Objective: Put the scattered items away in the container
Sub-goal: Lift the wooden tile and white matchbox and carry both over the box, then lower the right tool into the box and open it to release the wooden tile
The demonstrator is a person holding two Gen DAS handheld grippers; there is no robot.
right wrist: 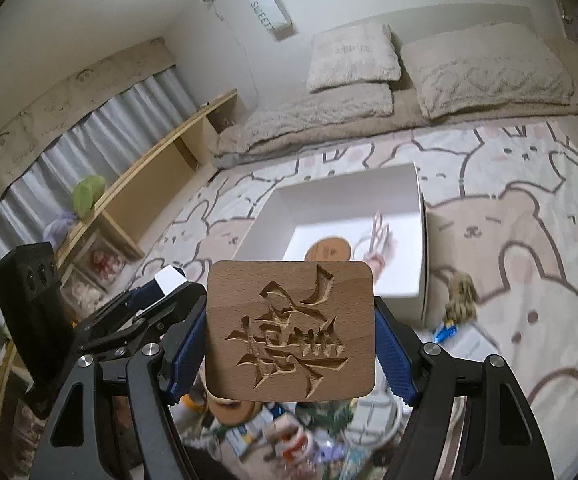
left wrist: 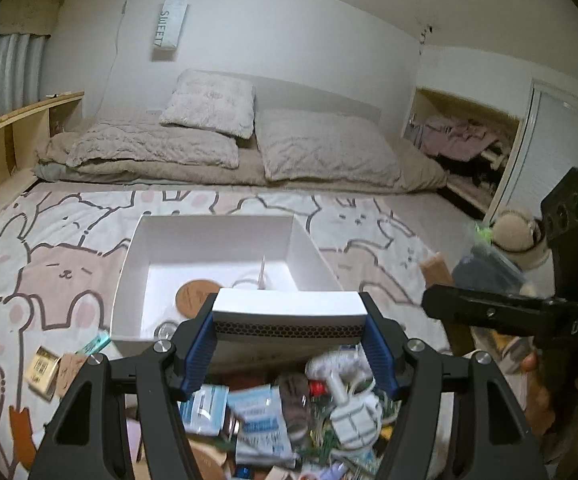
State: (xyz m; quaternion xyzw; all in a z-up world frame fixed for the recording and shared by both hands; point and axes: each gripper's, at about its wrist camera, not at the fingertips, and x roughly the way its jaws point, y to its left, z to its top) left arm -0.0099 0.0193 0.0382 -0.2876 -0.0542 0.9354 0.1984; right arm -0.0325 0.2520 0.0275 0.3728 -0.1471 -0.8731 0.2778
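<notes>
Both claws are loaded, the left claw (left wrist: 289, 330) clamped on a white box (left wrist: 289, 308) and the right claw (right wrist: 291, 344) on a carved wooden block (right wrist: 289, 330), and the open white container (left wrist: 225, 240) lies straight ahead on the bed, nearer the left.

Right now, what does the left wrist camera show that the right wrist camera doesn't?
Only the left wrist view shows the left gripper clamping a small white box and the open closet. Only the right wrist view shows the right gripper holding a carved wooden block and the curtains. Both show the white container on the cartoon bedspread.
</notes>
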